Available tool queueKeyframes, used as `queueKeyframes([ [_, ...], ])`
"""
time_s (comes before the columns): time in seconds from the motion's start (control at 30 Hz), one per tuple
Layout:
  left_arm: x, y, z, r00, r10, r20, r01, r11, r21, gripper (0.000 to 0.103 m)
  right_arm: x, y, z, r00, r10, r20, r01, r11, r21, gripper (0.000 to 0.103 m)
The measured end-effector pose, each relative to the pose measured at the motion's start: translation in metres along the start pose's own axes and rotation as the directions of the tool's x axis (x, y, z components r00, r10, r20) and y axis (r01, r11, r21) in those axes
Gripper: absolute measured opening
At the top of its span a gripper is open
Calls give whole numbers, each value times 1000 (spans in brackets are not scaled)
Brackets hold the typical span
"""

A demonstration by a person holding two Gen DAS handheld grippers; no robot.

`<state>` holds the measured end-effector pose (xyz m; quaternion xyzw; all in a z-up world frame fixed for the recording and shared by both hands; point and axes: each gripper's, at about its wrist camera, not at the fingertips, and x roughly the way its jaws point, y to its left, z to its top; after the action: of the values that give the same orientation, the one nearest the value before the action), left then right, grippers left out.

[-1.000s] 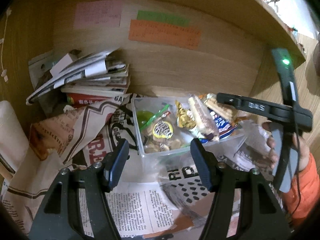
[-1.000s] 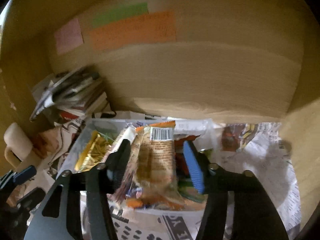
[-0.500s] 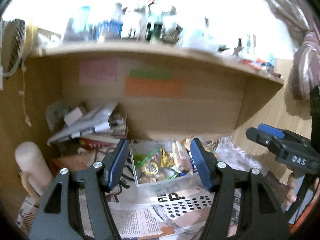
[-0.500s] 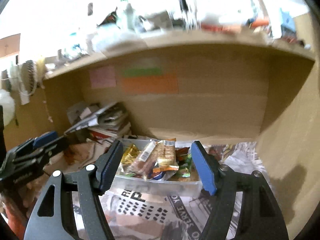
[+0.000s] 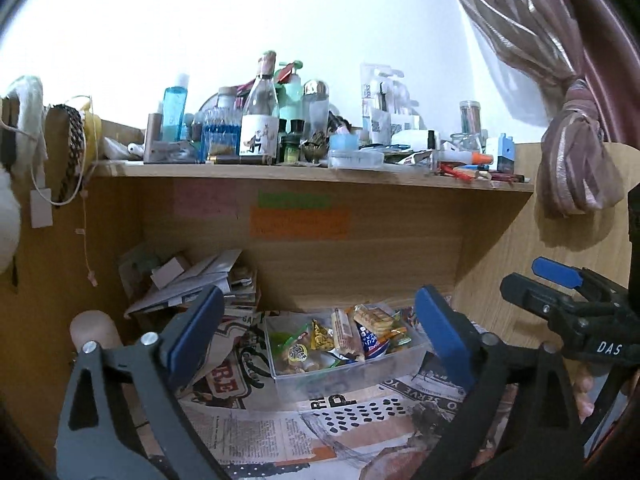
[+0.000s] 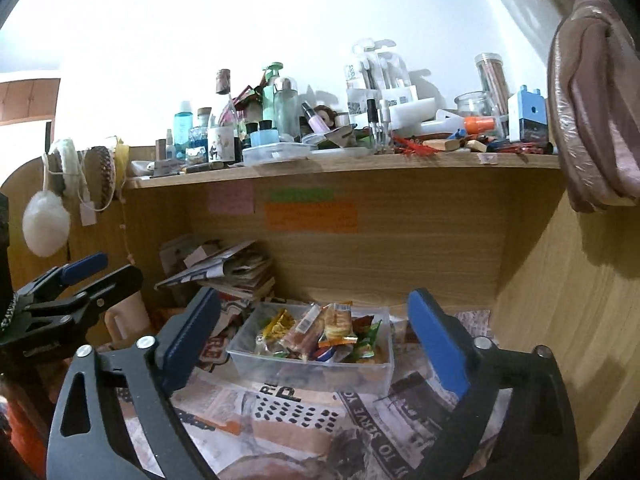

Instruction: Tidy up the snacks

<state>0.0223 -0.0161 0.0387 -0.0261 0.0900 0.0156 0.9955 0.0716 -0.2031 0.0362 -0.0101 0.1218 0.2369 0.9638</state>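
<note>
Nearest in each wrist view are the blue-padded fingers. The left gripper (image 5: pixel 318 326) has its jaws spread wide with nothing between the pads, and the right gripper (image 6: pixel 314 330) is likewise released and holds nothing. In the left view the right gripper's black body shows at the far right edge, printed "DAS" in white.

Below the grippers, newspaper (image 6: pixel 308 404) covers the desk surface. Readable print includes a large "P" beside rows of black dots, "TO SERVE YO" along one fold, and red block letters ending "RE" on a sheet to the left.

Just beyond, in the middle of the paper, stands the clear plastic box (image 6: pixel 372 368). The snacks (image 6: pixel 320 332) lie piled inside it: a biscuit pack with a barcode, a yellow packet, a green wrapper, a round-lidded cup and a blue-and-red wrapper. Their brand names are too small to read.

Further back on the left, a stack of books and papers (image 6: pixel 232 268) leans against the wooden back panel. On that panel are a pink note (image 6: pixel 231 201), a green note (image 6: pixel 301 194) and an orange note (image 6: pixel 312 217); their handwriting is illegible.

Farthest and highest, the shelf (image 6: pixel 360 166) carries crowded bottles and jars, among them a clear bottle (image 5: pixel 262 112) with a white illustrated label.
</note>
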Motion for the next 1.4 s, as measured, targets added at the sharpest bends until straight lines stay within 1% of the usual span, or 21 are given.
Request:
queueKeyframes([
  [0.07, -4, -2, -1, 1000, 2, 1, -2, 1000, 5, 100, -4, 2, -2, 1000, -4, 10, 3, 1000, 2, 102],
  [0.1, -4, -2, -1, 1000, 2, 1, -2, 1000, 6, 101, -6, 3, -3, 1000, -14, 13, 14, 1000, 5, 103],
  [0.4, -5, -5, -5, 1000, -3, 2, 3, 1000, 14, 103, -11, 7, -7, 1000, -25, 16, 25, 1000, 12, 103],
  [1.13, 4, -11, -7, 1000, -26, -10, 26, 1000, 4, 103, -12, 2, -5, 999, -42, 28, 41, 999, 19, 103],
  [1.4, 4, -13, -7, 1000, -18, -3, 18, 1000, 9, 103, -12, 4, -5, 999, -43, 28, 42, 999, 19, 103],
])
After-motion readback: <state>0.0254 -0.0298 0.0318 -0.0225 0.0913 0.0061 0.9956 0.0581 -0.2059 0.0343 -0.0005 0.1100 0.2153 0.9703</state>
